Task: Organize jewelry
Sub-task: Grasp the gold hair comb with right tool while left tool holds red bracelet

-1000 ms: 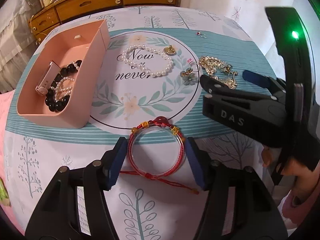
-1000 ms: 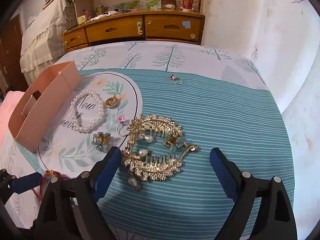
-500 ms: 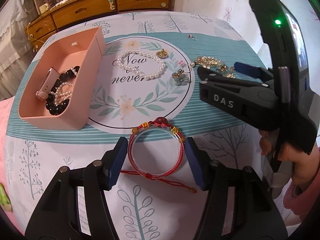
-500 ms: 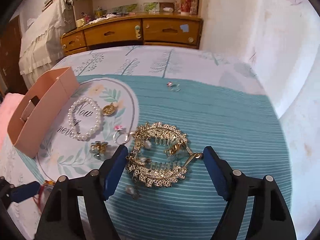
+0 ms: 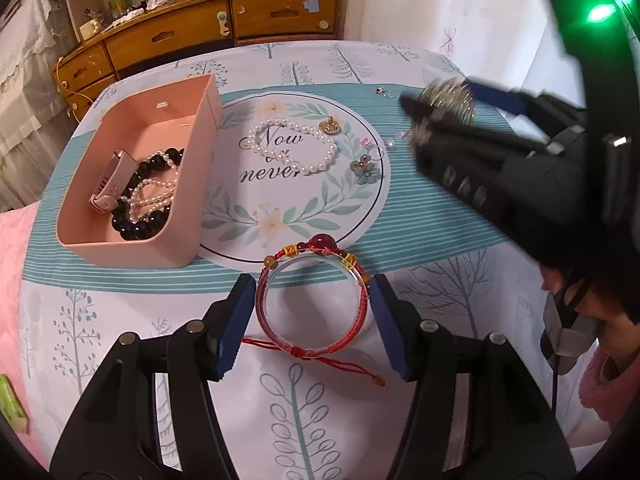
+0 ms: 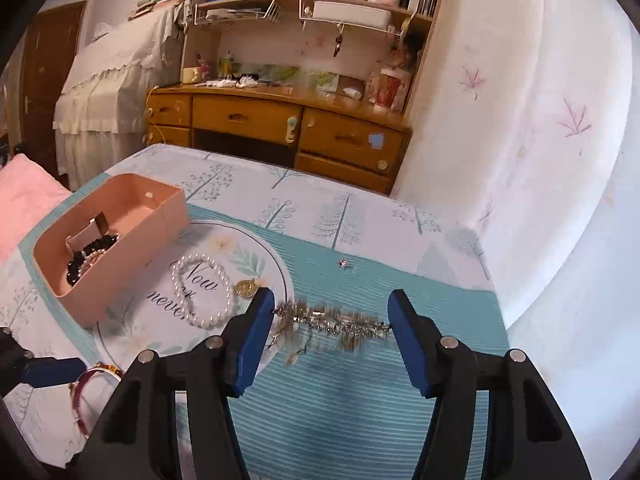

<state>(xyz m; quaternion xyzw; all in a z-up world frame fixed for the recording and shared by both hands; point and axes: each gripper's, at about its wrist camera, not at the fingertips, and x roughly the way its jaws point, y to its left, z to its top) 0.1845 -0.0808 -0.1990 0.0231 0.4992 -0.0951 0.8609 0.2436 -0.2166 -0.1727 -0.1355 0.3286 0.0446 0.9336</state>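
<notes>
Your right gripper point(image 6: 331, 326) has just been closing its fingers point(image 6: 256, 336) and now grips the gold hair comb point(image 6: 328, 322), lifted clear of the worktop point(image 6: 360, 400) near its right edge. Your left gripper point(image 5: 313, 322) grips the red bracelet point(image 5: 314, 300) near the front edge. The pink box point(image 5: 132, 248) of beads sits toward the left edge, the pearl bracelet point(image 5: 294, 146) beside it.
</notes>
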